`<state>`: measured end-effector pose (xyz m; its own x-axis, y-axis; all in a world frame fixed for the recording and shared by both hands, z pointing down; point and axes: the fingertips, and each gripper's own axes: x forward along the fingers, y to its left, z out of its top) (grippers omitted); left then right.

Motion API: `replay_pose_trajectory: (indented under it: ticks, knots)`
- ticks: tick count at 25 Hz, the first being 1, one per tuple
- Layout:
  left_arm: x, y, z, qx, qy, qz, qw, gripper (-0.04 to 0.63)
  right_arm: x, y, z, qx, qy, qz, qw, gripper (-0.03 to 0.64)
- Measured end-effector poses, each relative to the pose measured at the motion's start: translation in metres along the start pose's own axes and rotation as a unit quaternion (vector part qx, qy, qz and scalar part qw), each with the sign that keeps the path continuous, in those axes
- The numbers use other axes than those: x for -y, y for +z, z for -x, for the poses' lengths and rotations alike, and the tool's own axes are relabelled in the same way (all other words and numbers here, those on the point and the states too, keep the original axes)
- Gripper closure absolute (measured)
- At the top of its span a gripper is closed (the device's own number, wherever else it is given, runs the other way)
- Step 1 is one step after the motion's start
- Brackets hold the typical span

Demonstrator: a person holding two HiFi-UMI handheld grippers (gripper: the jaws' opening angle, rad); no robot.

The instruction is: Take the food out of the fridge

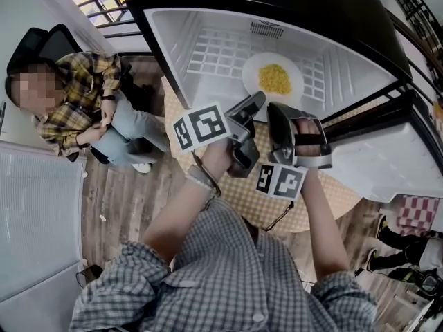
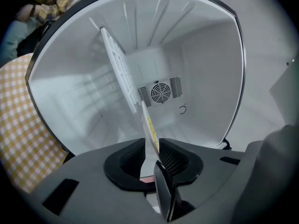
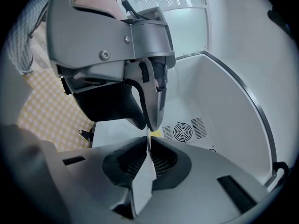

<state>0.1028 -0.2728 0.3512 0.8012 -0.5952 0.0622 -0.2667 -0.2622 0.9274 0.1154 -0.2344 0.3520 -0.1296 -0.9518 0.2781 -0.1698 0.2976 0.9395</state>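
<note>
A white plate [image 1: 255,69] with yellow food [image 1: 275,79] rests on the wire shelf [image 1: 218,52] inside the open fridge [image 1: 173,26]. Both grippers meet at its near rim. My left gripper [image 1: 253,106] is rolled on its side. In the left gripper view the plate [image 2: 147,122] stands edge-on between the jaws of the left gripper [image 2: 150,148], and both pads touch it. My right gripper [image 1: 284,113] sits just right of it. The right gripper [image 3: 148,146] is shut on the thin rim of the plate [image 3: 141,188], with the left gripper [image 3: 152,121] directly above.
A seated person in a plaid shirt [image 1: 77,92] is left of the fridge. The fridge door [image 1: 394,159] hangs open at the right. A yellow checked tablecloth [image 1: 277,200] lies under my arms. A fan vent [image 2: 160,93] marks the fridge's back wall.
</note>
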Motion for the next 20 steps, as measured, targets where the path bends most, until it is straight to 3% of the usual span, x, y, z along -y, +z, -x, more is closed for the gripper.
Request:
replay_pose_trajectory:
  ticks: [4,7,9,11,12,13,15,18,20]
  knots:
    - [0.0,0.001,-0.002,0.006,-0.001,0.009,0.9999,0.509,0.0,-0.001,0.002,0.009,0.001,-0.011,1.0,0.589]
    - [0.001,0.004,-0.004,0.01,-0.001,0.015,0.9998,0.538,0.004,0.0,0.008,0.02,0.005,-0.055,0.998,0.589]
    - [0.001,0.005,-0.005,0.012,-0.004,0.02,0.9997,0.54,0.008,-0.001,0.014,0.03,0.009,-0.126,0.992,0.591]
    - [0.0,0.006,-0.006,0.013,-0.008,0.023,0.9996,0.541,0.012,-0.006,0.019,0.044,0.02,-0.254,0.966,0.591]
    - [0.0,0.006,-0.006,0.013,-0.009,0.024,0.9996,0.541,0.013,-0.011,0.021,0.052,0.028,-0.337,0.94,0.59]
    - [0.0,0.007,-0.007,0.012,-0.011,0.024,0.9996,0.541,0.014,-0.017,0.022,0.058,0.038,-0.424,0.903,0.59]
    - [0.0,0.007,-0.007,0.011,-0.013,0.024,0.9996,0.543,0.014,-0.031,0.022,0.068,0.055,-0.574,0.814,0.589]
    - [0.0,0.007,-0.008,0.008,-0.016,0.024,0.9996,0.543,0.016,-0.045,0.021,0.09,0.066,-0.715,0.69,0.587]
    - [0.0,0.006,-0.008,0.008,-0.017,0.023,0.9996,0.545,0.019,-0.05,0.019,0.108,0.069,-0.779,0.614,0.544]
